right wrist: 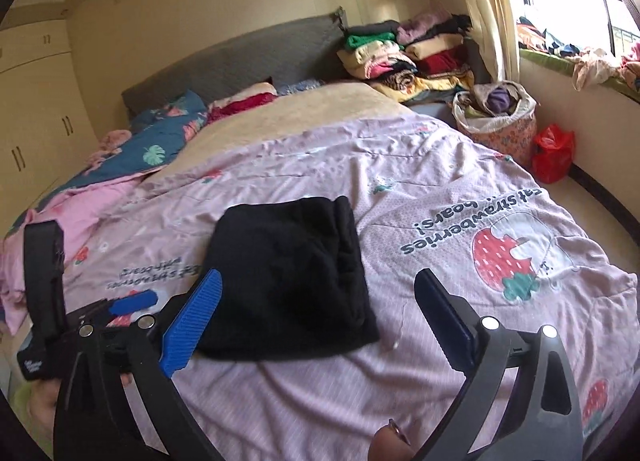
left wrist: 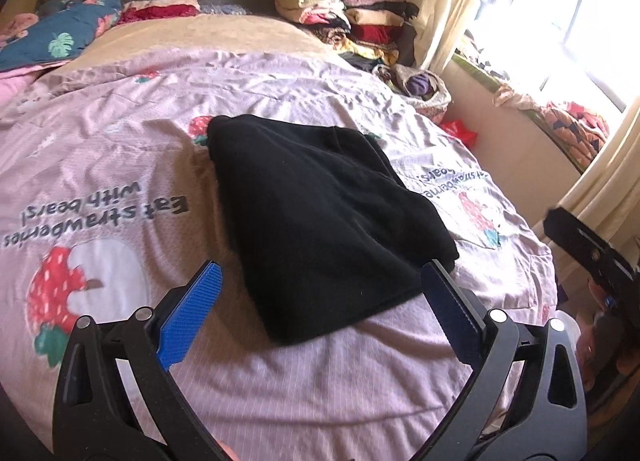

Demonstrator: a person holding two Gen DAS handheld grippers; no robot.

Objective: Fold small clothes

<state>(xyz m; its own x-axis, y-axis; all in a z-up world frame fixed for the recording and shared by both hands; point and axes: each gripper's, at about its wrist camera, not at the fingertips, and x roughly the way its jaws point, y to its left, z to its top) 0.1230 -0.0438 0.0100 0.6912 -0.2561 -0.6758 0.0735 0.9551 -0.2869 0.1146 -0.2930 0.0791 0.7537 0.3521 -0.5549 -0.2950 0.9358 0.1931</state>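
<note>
A black garment [left wrist: 320, 217] lies folded into a compact pad on the pink strawberry-print bed cover [left wrist: 120, 165]. It also shows in the right wrist view [right wrist: 288, 281]. My left gripper [left wrist: 320, 281] is open and empty, its blue fingers just short of the garment's near edge on either side. My right gripper [right wrist: 316, 293] is open and empty above the garment's near right part. The left gripper's blue pad [right wrist: 132, 301] shows at the left of the right wrist view. The right gripper's black body [left wrist: 592, 257] shows at the right edge of the left wrist view.
Stacks of folded clothes [right wrist: 408, 53] stand at the bed's far right corner. A bag of clothes [right wrist: 496, 117] and a red plastic bag [right wrist: 554, 153] sit on the floor by the window. A blue floral quilt [right wrist: 160, 141] and pillows lie at the headboard.
</note>
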